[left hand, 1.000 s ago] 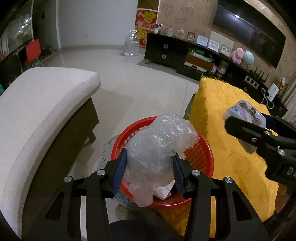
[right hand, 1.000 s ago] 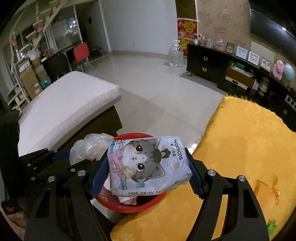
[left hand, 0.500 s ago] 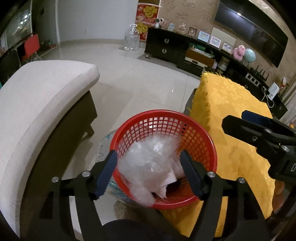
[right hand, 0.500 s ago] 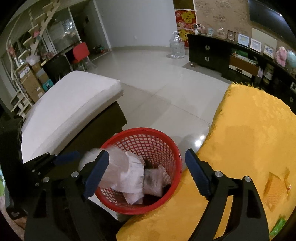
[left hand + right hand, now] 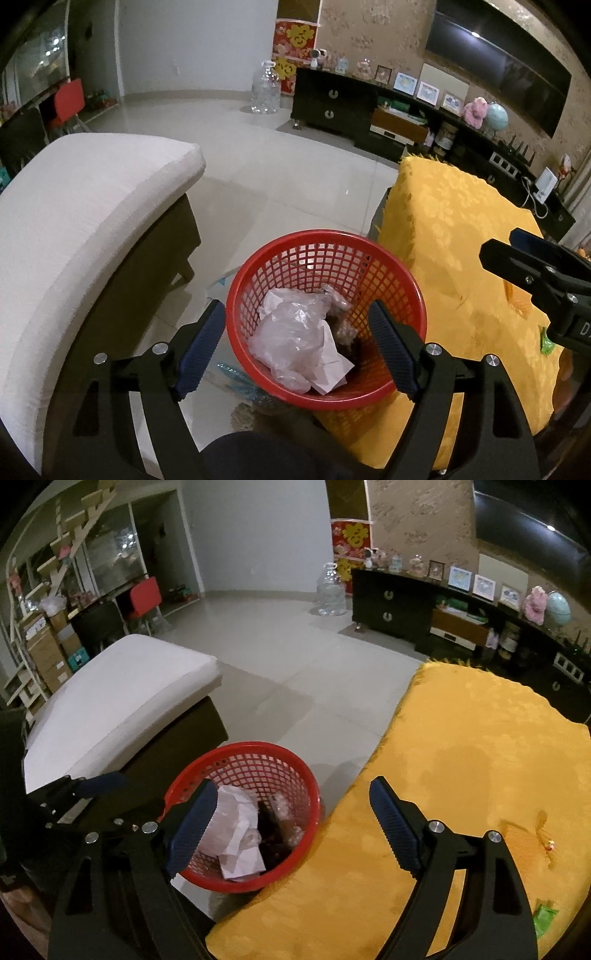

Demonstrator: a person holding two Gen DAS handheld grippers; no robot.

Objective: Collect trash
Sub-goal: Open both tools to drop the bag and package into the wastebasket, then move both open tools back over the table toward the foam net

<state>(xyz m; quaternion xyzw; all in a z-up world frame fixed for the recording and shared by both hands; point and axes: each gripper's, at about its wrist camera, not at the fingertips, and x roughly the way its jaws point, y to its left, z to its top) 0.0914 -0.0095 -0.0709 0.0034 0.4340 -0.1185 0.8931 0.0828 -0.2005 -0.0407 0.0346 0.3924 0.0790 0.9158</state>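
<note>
A red mesh basket (image 5: 402,291) stands on the floor between a white seat and a yellow-covered table; it also shows in the right wrist view (image 5: 303,775). A clear plastic bag (image 5: 291,336) and white paper (image 5: 240,834) lie inside it. My left gripper (image 5: 297,336) is open and empty above the basket. My right gripper (image 5: 291,808) is open and empty over the basket's right rim and the table edge. An orange wrapper (image 5: 532,830) and a green wrapper (image 5: 545,919) lie on the yellow cloth at the right.
A white cushioned seat (image 5: 74,221) stands left of the basket. The yellow-covered table (image 5: 480,757) is on the right. A dark TV cabinet (image 5: 391,605) and a water jug (image 5: 332,590) stand far back across tiled floor.
Both grippers opened. The plastic bag dropped from my left gripper and the cat-print packet from my right gripper into the basket. Both grippers have drawn back a little.
</note>
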